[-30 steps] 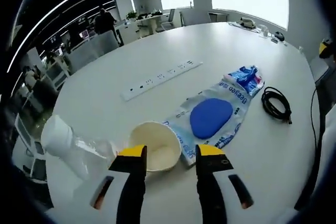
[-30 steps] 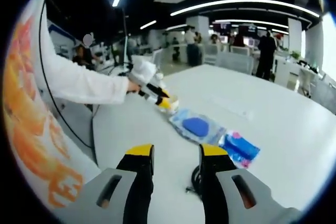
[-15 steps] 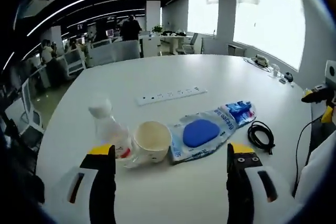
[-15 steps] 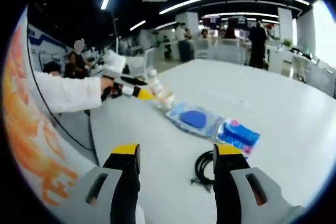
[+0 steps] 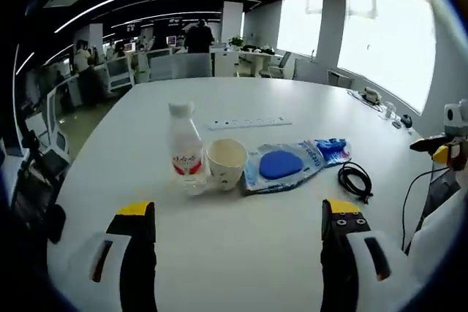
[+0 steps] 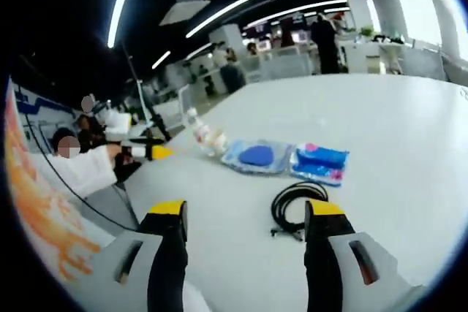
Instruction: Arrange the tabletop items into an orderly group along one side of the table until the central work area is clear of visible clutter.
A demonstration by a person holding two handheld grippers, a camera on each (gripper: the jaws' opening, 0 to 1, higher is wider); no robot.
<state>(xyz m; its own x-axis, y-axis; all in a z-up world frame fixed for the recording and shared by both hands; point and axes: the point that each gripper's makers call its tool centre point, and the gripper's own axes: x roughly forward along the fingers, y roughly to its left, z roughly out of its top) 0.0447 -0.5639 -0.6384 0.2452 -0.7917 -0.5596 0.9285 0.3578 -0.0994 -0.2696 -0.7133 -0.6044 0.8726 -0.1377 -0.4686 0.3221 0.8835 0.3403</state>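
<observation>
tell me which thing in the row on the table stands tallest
The clear plastic bottle with the white cap, at the row's left end in the left gripper view. It rises above the cream paper cup touching it; the packet and cable lie flat.

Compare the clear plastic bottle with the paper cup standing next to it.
The clear plastic bottle with a white cap and red label stands taller than the cream paper cup. The bottle is see-through and capped; the cup is opaque and open-topped. The bottle is slim, while the cup is wider and tapers downward. Both stand upright, side by side on the white table.
</observation>
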